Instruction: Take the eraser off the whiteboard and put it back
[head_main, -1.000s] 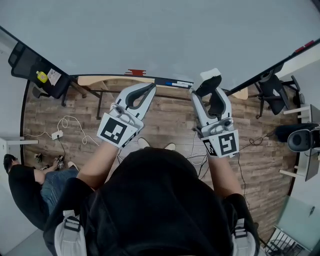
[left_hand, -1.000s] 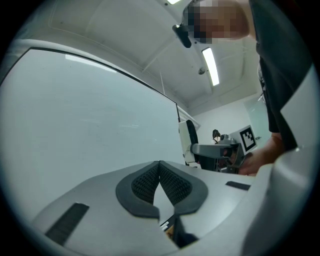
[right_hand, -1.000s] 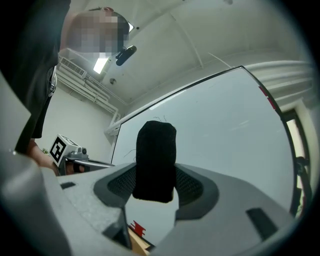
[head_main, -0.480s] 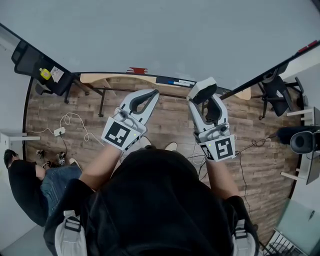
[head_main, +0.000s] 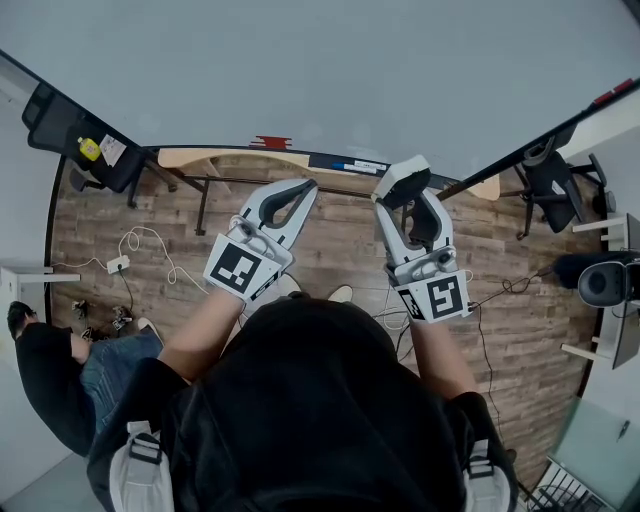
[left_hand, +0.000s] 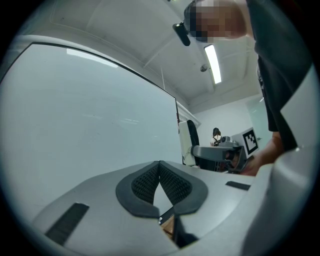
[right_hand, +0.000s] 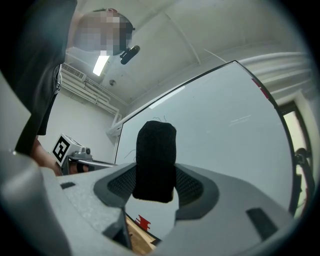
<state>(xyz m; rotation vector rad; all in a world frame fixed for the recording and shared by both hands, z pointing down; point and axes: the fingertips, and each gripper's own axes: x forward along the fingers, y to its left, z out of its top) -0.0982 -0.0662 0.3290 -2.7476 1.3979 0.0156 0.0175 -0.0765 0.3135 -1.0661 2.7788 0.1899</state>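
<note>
The eraser (head_main: 403, 181), white-backed with black felt (right_hand: 156, 160), stands upright between the jaws of my right gripper (head_main: 402, 196), which is shut on it just in front of the whiteboard (head_main: 300, 70). In the right gripper view the felt block fills the gap between the pads (right_hand: 192, 187), with the board (right_hand: 220, 125) behind. My left gripper (head_main: 304, 187) hangs beside it at the same height, its pads (left_hand: 172, 182) touching at the tip with nothing held. From the left gripper view the eraser (left_hand: 188, 141) shows off to the right.
The board's ledge (head_main: 330, 160) carries a red item (head_main: 270, 143) and a blue marker (head_main: 355, 166). Office chairs (head_main: 70, 135) (head_main: 545, 180) stand at both sides. A seated person (head_main: 55, 370) is at lower left, with cables (head_main: 135, 258) on the wood floor.
Both grippers have sunk a little and drawn slightly back from the board together. The eraser stays in the right gripper; the left stays shut and empty.
</note>
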